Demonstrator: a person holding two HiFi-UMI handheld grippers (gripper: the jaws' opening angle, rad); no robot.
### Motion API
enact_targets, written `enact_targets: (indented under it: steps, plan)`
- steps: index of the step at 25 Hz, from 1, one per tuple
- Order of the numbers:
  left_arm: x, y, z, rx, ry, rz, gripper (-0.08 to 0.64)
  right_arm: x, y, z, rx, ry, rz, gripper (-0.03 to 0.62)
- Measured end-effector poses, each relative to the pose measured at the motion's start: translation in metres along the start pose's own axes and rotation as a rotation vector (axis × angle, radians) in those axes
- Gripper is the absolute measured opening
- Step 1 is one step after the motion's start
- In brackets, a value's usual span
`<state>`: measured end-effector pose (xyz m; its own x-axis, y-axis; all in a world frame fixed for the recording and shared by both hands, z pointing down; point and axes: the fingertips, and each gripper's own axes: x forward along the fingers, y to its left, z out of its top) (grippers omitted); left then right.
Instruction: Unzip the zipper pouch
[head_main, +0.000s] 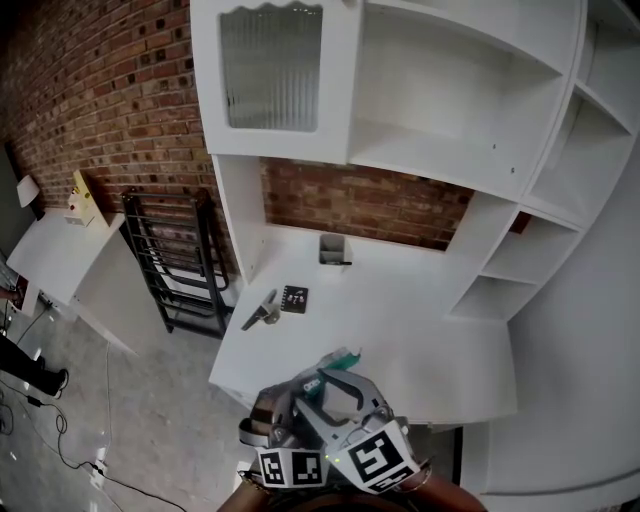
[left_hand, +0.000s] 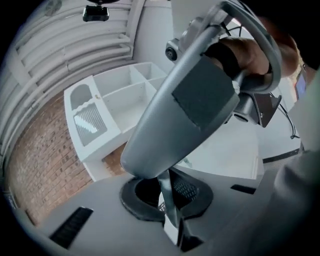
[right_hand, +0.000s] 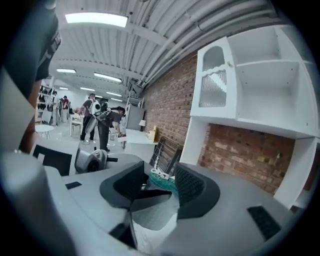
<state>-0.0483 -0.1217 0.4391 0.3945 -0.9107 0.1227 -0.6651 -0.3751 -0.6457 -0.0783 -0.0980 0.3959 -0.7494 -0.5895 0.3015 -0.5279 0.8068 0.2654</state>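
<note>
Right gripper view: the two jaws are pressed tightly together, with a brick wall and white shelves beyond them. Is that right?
Not quite. The right gripper view shows the right gripper with its jaws apart, not pressed together, and the pouch lying in the gap between them. The brick wall and white shelves beyond are as you said.

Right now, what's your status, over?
Left tool shut on zipper pouch. Right tool open, jaws either side of it. Nothing else in the way.
</note>
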Motion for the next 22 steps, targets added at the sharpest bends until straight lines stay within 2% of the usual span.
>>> enact_targets:
  steps: [4, 7, 12, 18, 22]
  plan:
    - [0.0, 0.0, 0.001, 0.036, 0.005, 0.001, 0.006, 0.0, -0.005, -0.002, 0.15, -0.016, 0.045, 0.189]
    - [0.0, -0.001, 0.003, 0.04, -0.001, 0.005, 0.006, -0.004, -0.01, -0.005, 0.162, -0.012, 0.033, 0.167]
    - [0.0, -0.001, 0.006, 0.038, -0.012, 0.007, 0.006, -0.008, -0.014, -0.006, 0.18, -0.016, 0.024, 0.168]
    - [0.004, -0.003, 0.009, 0.036, -0.018, 0.007, 0.006, -0.014, -0.021, -0.007, 0.275, -0.068, 0.011, 0.16]
    - [0.005, -0.005, 0.01, 0.028, -0.024, 0.005, 0.006, -0.019, -0.021, -0.008, 0.295, -0.084, 0.001, 0.146]
